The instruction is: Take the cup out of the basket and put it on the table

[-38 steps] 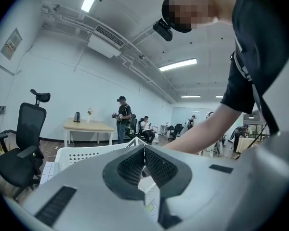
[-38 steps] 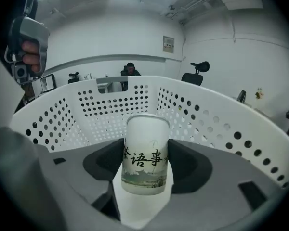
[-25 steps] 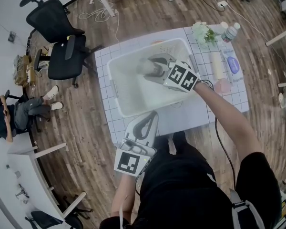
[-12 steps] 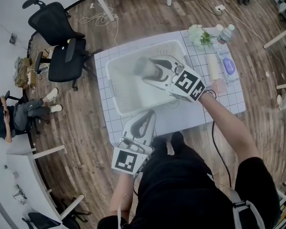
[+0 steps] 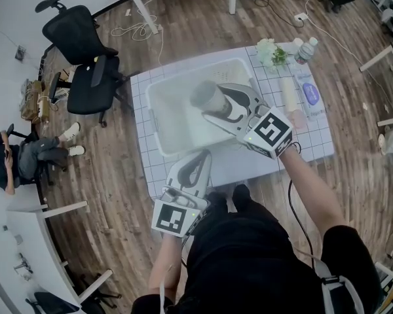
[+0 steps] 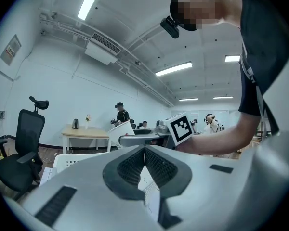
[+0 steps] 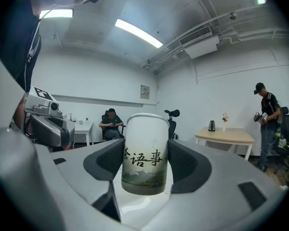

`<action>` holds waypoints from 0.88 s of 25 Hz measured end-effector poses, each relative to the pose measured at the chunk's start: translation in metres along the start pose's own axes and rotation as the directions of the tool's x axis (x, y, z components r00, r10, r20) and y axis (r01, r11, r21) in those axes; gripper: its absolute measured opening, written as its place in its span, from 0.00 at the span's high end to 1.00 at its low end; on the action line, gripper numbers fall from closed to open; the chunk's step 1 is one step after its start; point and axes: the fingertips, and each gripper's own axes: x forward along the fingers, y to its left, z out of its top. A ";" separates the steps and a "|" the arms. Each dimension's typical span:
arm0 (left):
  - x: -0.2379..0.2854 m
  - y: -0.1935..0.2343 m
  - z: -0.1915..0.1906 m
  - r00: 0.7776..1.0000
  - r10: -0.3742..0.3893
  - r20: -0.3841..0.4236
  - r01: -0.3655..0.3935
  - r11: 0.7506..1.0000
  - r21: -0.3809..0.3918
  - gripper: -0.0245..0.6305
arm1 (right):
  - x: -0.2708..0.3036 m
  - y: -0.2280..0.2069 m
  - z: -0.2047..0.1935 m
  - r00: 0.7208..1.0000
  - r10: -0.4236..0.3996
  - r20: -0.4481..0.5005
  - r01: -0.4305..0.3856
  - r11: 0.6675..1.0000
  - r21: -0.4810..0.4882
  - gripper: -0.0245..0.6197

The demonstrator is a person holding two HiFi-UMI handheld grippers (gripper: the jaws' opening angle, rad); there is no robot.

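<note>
White cup point(image 7: 144, 150) clamped in right tool point(image 5: 216, 108) — over basket point(image 5: 158, 120), bound for table point(image 5: 255, 165) | left tool point(image 5: 198, 167) jaws together, empty — spare

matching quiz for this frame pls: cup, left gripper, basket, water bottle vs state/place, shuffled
1 cup
2 left gripper
3 basket
4 water bottle

A jaws shut, nothing between them
B far right corner of the table
C clamped in the right gripper
D white, middle of the table

Pairs: 1-C, 2-A, 3-D, 4-B
</note>
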 end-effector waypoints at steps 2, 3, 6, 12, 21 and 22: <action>-0.001 -0.001 0.000 1.000 0.001 0.002 -0.001 1.000 0.000 0.95 | -0.009 0.008 0.003 1.000 -0.008 0.010 0.007 1.000 0.005 0.51; -0.002 -0.002 0.000 1.000 0.002 0.003 -0.002 1.000 0.000 0.95 | -0.013 0.012 0.004 1.000 -0.010 0.017 0.010 1.000 0.007 0.51; -0.003 -0.004 0.003 1.000 0.002 0.015 -0.002 1.000 -0.001 0.95 | -0.025 0.022 0.010 0.999 -0.018 0.051 0.019 1.000 -0.005 0.51; -0.009 -0.006 0.003 0.999 0.014 0.030 -0.013 1.000 -0.022 0.95 | -0.049 0.039 0.012 0.995 -0.051 0.086 0.048 0.998 0.032 0.51; -0.010 -0.012 0.003 0.999 0.021 0.039 -0.020 1.000 -0.023 0.95 | -0.078 0.059 0.009 0.991 -0.076 0.107 0.069 0.995 0.073 0.51; -0.010 -0.013 0.003 0.999 0.021 0.041 -0.020 1.000 -0.022 0.95 | -0.081 0.061 0.009 0.991 -0.078 0.111 0.070 0.995 0.075 0.51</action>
